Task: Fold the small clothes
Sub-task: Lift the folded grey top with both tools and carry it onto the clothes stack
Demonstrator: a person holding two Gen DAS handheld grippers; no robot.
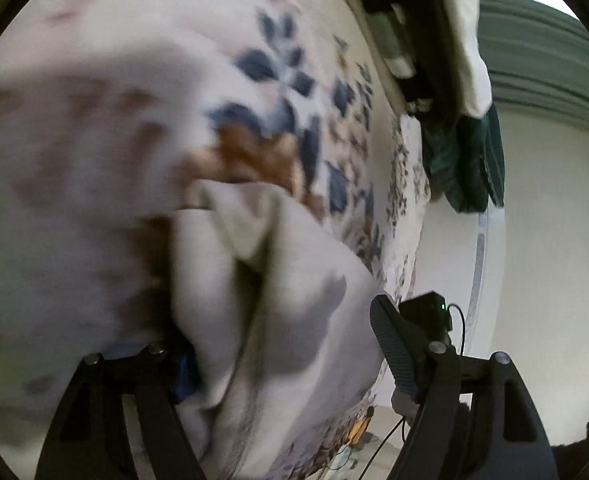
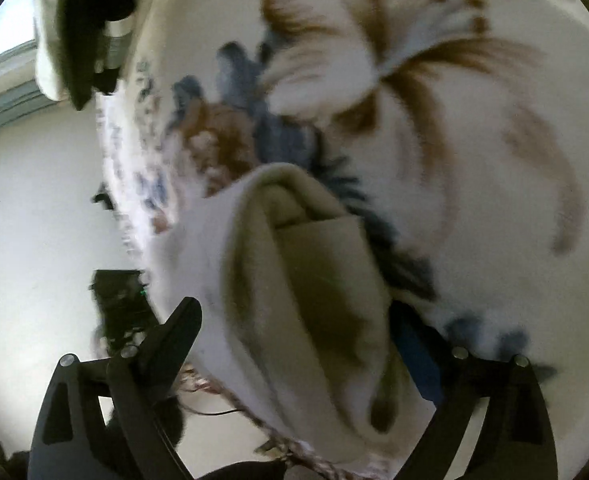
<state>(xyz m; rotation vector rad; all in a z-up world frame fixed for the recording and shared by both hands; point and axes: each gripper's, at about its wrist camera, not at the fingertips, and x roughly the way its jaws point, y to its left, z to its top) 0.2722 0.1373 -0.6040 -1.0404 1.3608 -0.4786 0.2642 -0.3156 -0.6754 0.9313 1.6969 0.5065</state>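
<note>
Pale cloth [image 1: 278,312] fills the gap of my left claw [image 1: 282,344], bunched and creased, draped between the two fingers. Left claw looks spread wide: right finger [image 1: 394,352] stands clear at the cloth's edge, left finger is mostly buried under fabric, so I cannot tell whether any of it is pinched. Same story on the right claw [image 2: 294,336]: cloth [image 2: 302,280] sits between the fingers as a rolled fold with an open pocket facing the camera, left finger [image 2: 174,336] exposed beside it, right one hidden behind the fabric. Jaws wide apart there too; grip unclear. Cloth lies on the bed [image 1: 94,120], over a white cover with blue and brown floral print [image 2: 434,92], close to the bed's edge. Both views are motion-blurred. Dark clothes [image 1: 466,160] and a white piece hang off the far end of the bed. Beyond the edge: pale floor [image 2: 34,220], a small black device [image 1: 430,312] with a green light, thin cables.
</note>
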